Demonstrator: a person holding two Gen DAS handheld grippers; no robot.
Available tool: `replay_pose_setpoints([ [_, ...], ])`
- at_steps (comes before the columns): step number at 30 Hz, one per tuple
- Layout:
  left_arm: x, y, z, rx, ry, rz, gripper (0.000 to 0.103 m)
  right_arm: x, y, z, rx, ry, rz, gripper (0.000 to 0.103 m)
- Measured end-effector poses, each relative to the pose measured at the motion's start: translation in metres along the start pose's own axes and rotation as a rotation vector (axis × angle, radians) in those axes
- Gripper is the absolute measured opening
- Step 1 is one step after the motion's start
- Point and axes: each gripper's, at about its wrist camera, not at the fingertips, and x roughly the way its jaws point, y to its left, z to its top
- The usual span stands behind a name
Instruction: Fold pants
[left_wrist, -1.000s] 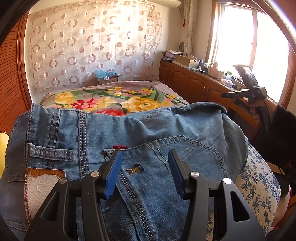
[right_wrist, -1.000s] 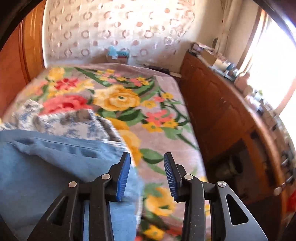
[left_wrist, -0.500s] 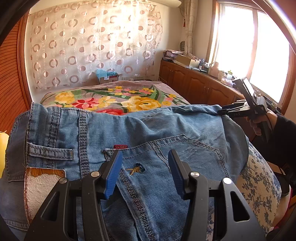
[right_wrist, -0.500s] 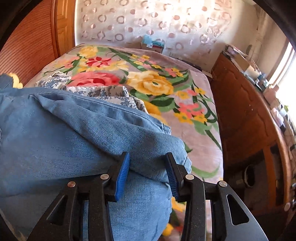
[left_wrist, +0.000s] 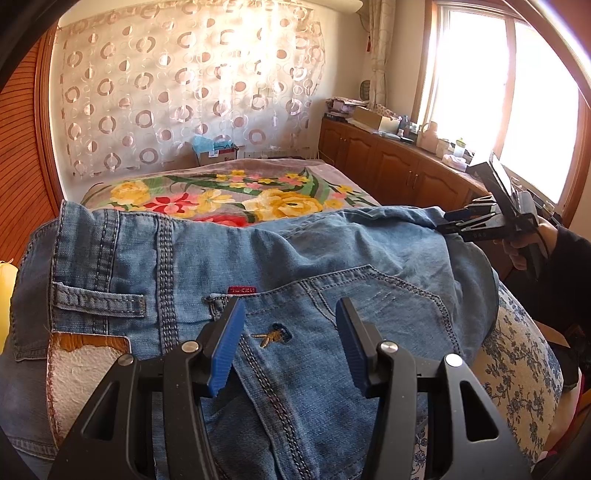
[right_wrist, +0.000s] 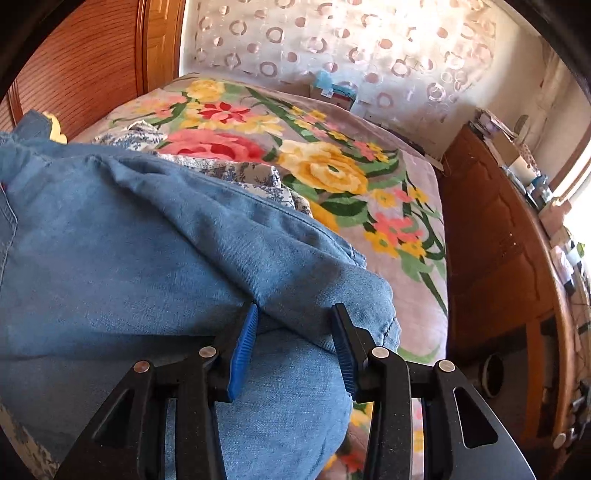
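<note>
Pants (left_wrist: 303, 258) lying bunched on near end of bed (left_wrist: 236, 184), L gripper (left_wrist: 290, 343) hovering half-open over back pocket w/ nothing held, R gripper (right_wrist: 293, 343) straddling right-edge fold, half-open, not pinching, prob. lining up a grab.

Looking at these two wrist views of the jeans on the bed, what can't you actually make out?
- Lower legs of the blue denim jeans: cut off by the bottom edge in both views.
- Words on the small red tag: too small, left wrist view.
- Whether the right tongs pinch the denim fold between their pads: unclear in either view.
- Outside the window: washed out by glare.
- What lies under the jeans: hidden beneath denim and blue-flowered white cloth.
</note>
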Motion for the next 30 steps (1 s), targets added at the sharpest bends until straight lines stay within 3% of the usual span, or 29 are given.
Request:
replay_pose_setpoints([
  [5,0.001,0.0,0.0,0.0,0.001,0.002,0.053,0.006,-0.004,0.005,-0.009,0.011,-0.029,0.042],
  [6,0.001,-0.001,-0.001,-0.001,0.001,0.002,0.053,0.007,-0.003,0.008,-0.008,0.008,-0.039,0.03],
  [9,0.0,-0.001,-0.001,-0.004,0.0,0.004,0.053,0.011,-0.004,0.017,-0.015,-0.002,-0.059,0.008],
  [11,0.0,-0.001,-0.002,-0.004,0.0,0.005,0.053,0.011,-0.006,0.028,-0.006,-0.031,-0.076,0.006],
  [20,-0.002,0.0,-0.001,-0.01,-0.004,0.008,0.053,0.029,-0.004,0.06,0.101,-0.06,-0.146,0.007],
  [24,-0.003,0.001,-0.002,-0.016,-0.007,0.011,0.053,0.037,-0.002,0.059,0.161,-0.047,-0.185,0.029],
  [28,-0.004,0.0,-0.001,-0.012,-0.012,0.016,0.053,0.02,0.003,0.05,0.211,-0.095,-0.113,0.032],
  [30,-0.007,0.0,0.002,-0.006,-0.012,0.029,0.053,0.006,0.007,0.043,0.206,-0.125,-0.066,0.039],
])
